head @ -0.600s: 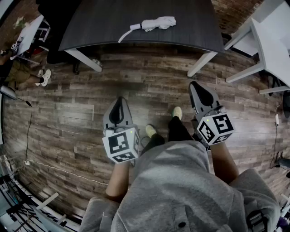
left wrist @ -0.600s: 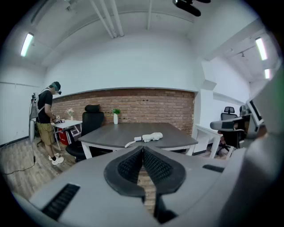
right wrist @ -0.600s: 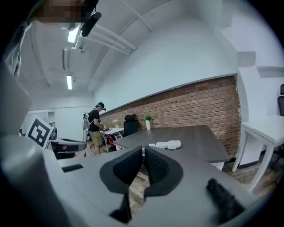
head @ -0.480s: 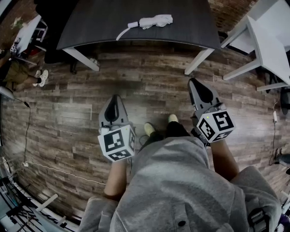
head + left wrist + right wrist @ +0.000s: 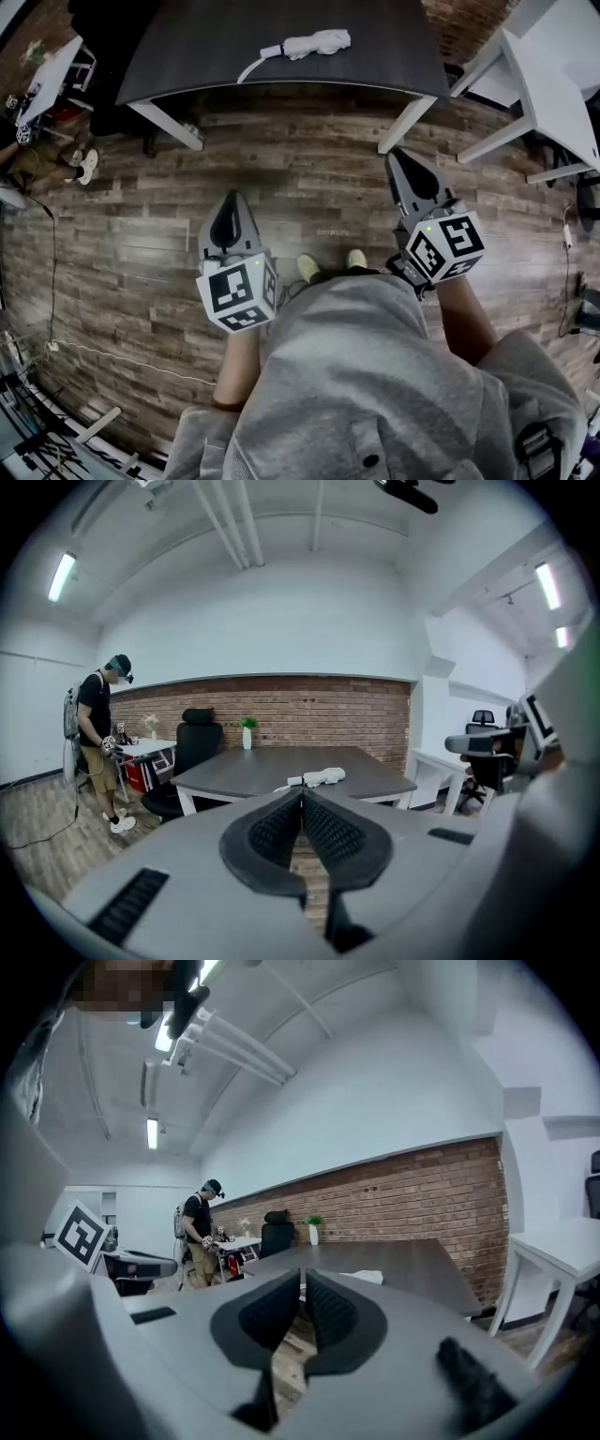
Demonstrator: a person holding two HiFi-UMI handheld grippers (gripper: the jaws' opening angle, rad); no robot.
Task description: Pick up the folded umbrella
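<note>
We held left gripper and right gripper pressed together, empty. Folded umbrella lay on counter, well ahead of both.

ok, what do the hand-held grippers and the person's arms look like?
Both the left hand-held gripper and the right hand-held gripper are grey, tapering to a point, with black ribbed pads. Each carries a white cube with black square markers. Forearms bare below a grey top.

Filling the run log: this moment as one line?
stage: pre-grasp | left gripper: shut, empty | right gripper: shut, empty | folded umbrella: lying on dark table, untouched
</note>
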